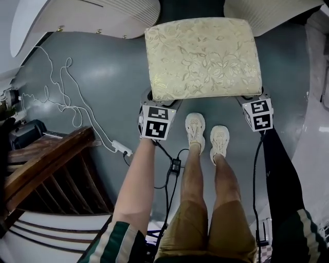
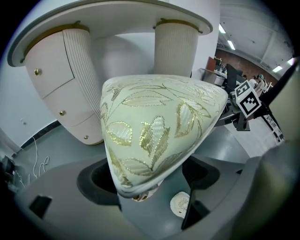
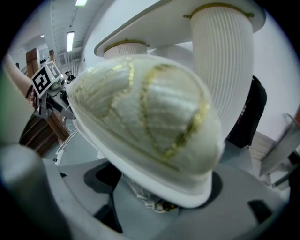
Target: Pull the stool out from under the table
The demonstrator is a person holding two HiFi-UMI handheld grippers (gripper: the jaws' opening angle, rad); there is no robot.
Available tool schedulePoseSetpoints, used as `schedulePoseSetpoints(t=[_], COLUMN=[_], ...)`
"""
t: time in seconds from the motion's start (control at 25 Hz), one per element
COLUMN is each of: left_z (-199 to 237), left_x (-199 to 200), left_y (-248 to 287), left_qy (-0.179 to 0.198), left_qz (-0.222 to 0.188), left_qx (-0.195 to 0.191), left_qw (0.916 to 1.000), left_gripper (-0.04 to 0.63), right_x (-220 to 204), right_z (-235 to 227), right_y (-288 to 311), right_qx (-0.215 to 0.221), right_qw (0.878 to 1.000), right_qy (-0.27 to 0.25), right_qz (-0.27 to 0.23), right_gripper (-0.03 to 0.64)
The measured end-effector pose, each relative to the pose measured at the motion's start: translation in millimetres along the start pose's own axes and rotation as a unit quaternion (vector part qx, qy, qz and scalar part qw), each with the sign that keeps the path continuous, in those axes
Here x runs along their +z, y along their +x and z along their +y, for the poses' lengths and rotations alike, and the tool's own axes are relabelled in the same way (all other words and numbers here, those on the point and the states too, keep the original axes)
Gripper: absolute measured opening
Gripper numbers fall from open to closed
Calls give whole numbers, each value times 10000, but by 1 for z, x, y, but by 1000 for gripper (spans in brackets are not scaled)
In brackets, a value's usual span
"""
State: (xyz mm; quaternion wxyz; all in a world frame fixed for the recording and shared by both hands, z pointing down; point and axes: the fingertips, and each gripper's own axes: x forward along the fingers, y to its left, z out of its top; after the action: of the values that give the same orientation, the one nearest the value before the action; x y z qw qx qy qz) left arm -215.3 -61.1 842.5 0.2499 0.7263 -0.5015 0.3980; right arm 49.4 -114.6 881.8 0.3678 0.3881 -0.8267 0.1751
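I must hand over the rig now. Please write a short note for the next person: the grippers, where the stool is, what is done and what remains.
Grippers: the left gripper seems closed on the near left corner of the stool seat. The right gripper seems closed on the near right corner.
Stool: it stands just ahead of the person's shoes. The head view shows its whole seat, with the far edge close to the ribbed legs of the table.
Done: the stool looks pulled out from under the table top.
Left: probably only to open both jaws and back away, or pull a little further if more room is wanted.
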Motion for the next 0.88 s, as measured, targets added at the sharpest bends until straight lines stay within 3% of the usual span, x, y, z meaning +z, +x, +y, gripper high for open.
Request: schedulePoseSetpoints(t=[0.88], left_z=[-13], left_x=[-5], left_y=[-8], left_qy=[-412], left_qz=[440], left_qx=[-212], left_qw=[9980], left_gripper=[416], right_x=[4], right_z=[-5], right_y=[-14], right_qx=[186], right_qw=[9989], right_qy=[-81], right_qz=[427], right_gripper=[394])
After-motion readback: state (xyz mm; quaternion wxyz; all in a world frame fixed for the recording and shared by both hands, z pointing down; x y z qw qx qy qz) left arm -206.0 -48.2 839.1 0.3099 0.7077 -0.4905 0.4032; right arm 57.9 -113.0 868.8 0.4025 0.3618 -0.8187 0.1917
